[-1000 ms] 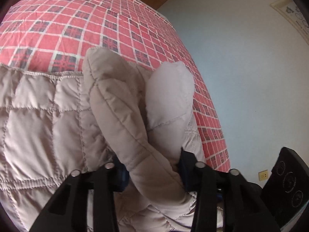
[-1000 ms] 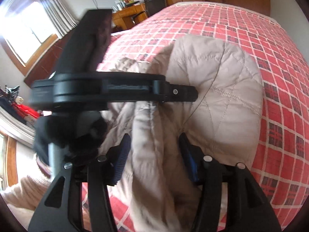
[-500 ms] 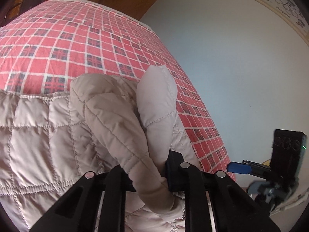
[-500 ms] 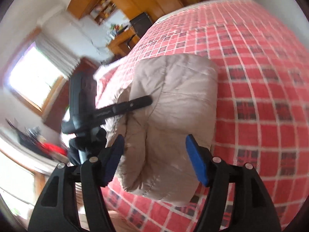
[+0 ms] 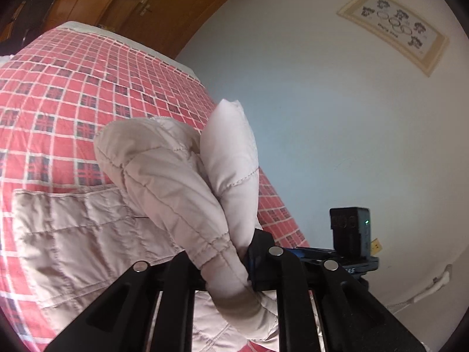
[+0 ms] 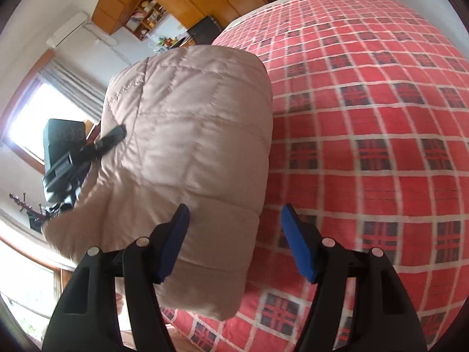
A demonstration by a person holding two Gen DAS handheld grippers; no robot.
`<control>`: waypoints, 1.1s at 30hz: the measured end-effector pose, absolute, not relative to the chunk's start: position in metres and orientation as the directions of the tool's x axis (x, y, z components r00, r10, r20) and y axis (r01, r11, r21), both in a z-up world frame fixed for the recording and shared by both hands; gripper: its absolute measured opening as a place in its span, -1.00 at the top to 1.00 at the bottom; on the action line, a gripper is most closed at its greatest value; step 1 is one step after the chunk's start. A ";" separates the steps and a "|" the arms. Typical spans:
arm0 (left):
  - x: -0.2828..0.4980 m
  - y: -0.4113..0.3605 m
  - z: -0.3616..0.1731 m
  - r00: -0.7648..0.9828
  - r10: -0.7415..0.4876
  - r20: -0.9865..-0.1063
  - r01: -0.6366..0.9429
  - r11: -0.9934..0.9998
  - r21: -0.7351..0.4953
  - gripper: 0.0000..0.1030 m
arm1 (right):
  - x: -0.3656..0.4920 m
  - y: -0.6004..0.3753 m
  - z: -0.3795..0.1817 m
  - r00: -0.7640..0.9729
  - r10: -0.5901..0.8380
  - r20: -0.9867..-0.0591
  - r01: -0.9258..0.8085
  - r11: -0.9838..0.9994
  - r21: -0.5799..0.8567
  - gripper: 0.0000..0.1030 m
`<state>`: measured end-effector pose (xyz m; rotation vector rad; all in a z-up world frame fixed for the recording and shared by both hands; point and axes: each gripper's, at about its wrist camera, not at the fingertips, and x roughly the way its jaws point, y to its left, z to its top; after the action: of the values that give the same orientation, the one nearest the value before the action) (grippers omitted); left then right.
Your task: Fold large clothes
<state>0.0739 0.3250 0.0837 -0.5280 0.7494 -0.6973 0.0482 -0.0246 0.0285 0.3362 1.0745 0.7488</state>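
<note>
A beige quilted jacket (image 6: 190,146) lies folded in a thick bundle on the bed's red plaid cover (image 6: 366,146), near the bed's left edge. My left gripper (image 5: 225,267) is shut on a bunched, puffy fold of the jacket (image 5: 176,182) and holds it up above the flat quilted part (image 5: 73,234). In the right wrist view the left gripper (image 6: 73,152) shows at the jacket's far left side. My right gripper (image 6: 237,243) is open, its blue pads (image 6: 176,240) spread wide just above the bundle's near end, with nothing pinched between them.
The plaid bed (image 5: 58,88) stretches far beyond the jacket. A pale wall (image 5: 337,117) with a framed picture (image 5: 392,29) stands close on one side. A wooden wardrobe (image 5: 164,3) rises behind the bed; a window (image 6: 35,123) and shelves (image 6: 146,14) lie past the jacket.
My right gripper let go of the jacket, opened wide and drew back. My left gripper closed tighter on the bunched fold and tipped up toward the wall.
</note>
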 end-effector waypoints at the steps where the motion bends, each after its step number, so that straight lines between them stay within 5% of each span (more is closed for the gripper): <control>1: 0.072 0.335 0.083 0.536 -0.732 -0.420 0.369 0.651 -0.664 0.76 | 0.048 -0.020 0.028 0.254 0.700 -0.668 -0.396 0.705 0.588 -0.28; 12: 0.063 0.416 0.018 0.562 -0.691 -0.455 0.224 0.657 -0.720 0.74 | 0.037 0.039 0.019 0.142 0.684 -0.716 -0.482 0.679 0.553 -0.30; 20: 0.067 0.434 -0.019 0.545 -0.706 -0.452 0.186 0.627 -0.756 0.51 | 0.031 0.071 -0.001 0.134 0.605 -0.785 -0.499 0.725 0.474 -0.41; 25: 0.051 0.441 -0.007 0.561 -0.663 -0.496 0.141 0.667 -0.732 0.32 | 0.032 0.073 -0.006 0.129 0.599 -0.791 -0.499 0.728 0.470 -0.42; 29: 0.017 0.442 0.021 0.630 -0.522 -0.576 0.127 0.800 -0.586 0.24 | 0.032 0.069 -0.010 0.126 0.604 -0.787 -0.495 0.726 0.477 -0.42; 33: -0.027 0.434 0.049 0.657 -0.518 -0.548 0.170 0.810 -0.562 0.21 | 0.031 0.070 -0.009 0.126 0.604 -0.787 -0.493 0.726 0.479 -0.42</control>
<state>-0.0268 0.4344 0.0487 -0.4970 0.7612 -0.4081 0.0314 0.0705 -0.0091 0.1111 1.2028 0.8010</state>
